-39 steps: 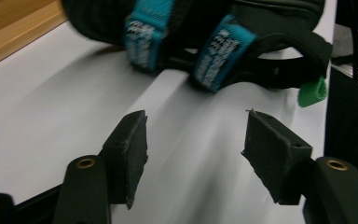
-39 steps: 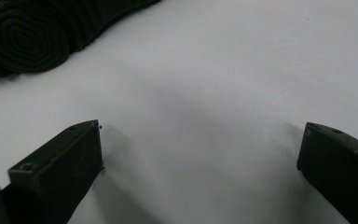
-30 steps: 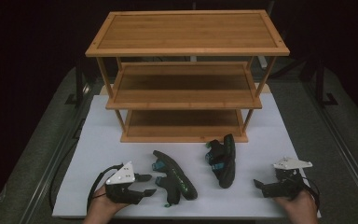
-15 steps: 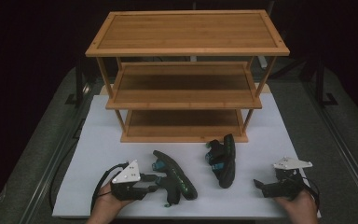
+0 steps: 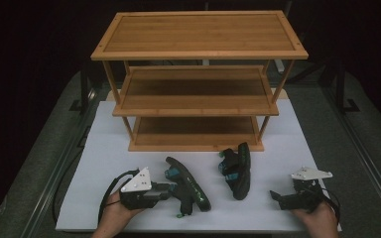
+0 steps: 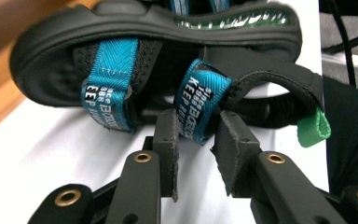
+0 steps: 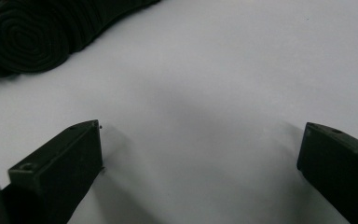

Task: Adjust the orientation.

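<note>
The wooden rack [image 5: 198, 79] stands across the far half of the white mat [image 5: 104, 158], walling off the back. Two sandals lie in front: the left sandal [image 5: 188, 186] just ahead of the left claw [image 5: 171, 191], the right sandal [image 5: 238, 168] near the middle. Bare mat lies between the right sandal and the right claw [image 5: 278, 197].

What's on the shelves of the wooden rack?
Nothing that I can see: all three shelves of the wooden rack look bare. The back of the lower ones is dark and partly hidden by the shelf above.

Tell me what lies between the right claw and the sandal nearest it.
Nothing: in the high view, only bare white mat separates the right claw from the right sandal.
</note>
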Demonstrator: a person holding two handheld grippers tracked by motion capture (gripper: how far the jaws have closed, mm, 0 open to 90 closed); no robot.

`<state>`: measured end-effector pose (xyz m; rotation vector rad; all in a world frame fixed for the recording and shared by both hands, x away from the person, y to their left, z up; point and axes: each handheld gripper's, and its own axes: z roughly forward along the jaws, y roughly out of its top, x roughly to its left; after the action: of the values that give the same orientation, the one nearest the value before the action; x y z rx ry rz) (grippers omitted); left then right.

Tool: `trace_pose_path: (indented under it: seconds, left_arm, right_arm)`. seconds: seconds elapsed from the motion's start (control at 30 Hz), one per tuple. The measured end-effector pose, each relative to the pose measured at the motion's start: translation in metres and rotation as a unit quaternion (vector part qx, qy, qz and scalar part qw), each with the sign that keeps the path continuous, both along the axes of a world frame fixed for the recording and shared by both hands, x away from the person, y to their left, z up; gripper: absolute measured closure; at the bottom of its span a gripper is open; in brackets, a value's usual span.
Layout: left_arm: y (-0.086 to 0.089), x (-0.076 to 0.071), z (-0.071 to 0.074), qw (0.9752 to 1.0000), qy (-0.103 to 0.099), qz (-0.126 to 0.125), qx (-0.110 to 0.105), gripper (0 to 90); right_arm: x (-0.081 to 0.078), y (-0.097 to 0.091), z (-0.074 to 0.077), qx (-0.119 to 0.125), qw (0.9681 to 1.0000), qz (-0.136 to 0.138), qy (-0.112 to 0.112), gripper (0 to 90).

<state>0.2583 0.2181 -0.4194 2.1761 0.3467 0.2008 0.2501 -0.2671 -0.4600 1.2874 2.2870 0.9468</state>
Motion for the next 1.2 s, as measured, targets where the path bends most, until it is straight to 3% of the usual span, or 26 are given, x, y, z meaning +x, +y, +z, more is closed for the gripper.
trace_pose_path:
  seconds: [0.27,0.73,0.9,0.93,1.03,1.2]
  left_arm:
    - [-0.014,0.011,0.012,0.9998,0.008,0.002,-0.019,74.3]
    - [-0.026,0.021,0.024,0.9998,0.015,0.005,-0.016,81.2]
    - [-0.034,0.027,0.030,0.9997,0.013,-0.006,-0.021,85.2]
    - [-0.034,0.027,0.030,0.9997,0.013,-0.006,-0.021,90.0]
    - [-0.051,0.033,0.024,0.9997,0.010,-0.018,0.012,90.0]
    - [-0.068,0.038,0.014,0.9992,0.023,-0.028,0.017,90.0]
  right_arm:
    - [0.000,0.000,0.000,0.000,1.0000,0.000,0.000,0.0]
    - [0.000,0.000,0.000,0.000,1.0000,0.000,0.000,0.0]
    - [0.000,0.000,0.000,0.000,1.0000,0.001,0.000,0.0]
    - [0.000,0.000,0.000,0.000,1.0000,0.001,0.000,0.0]
    - [0.000,0.000,0.000,0.000,1.0000,0.000,0.000,0.0]
    - [0.000,0.000,0.000,0.000,1.0000,0.001,-0.001,0.0]
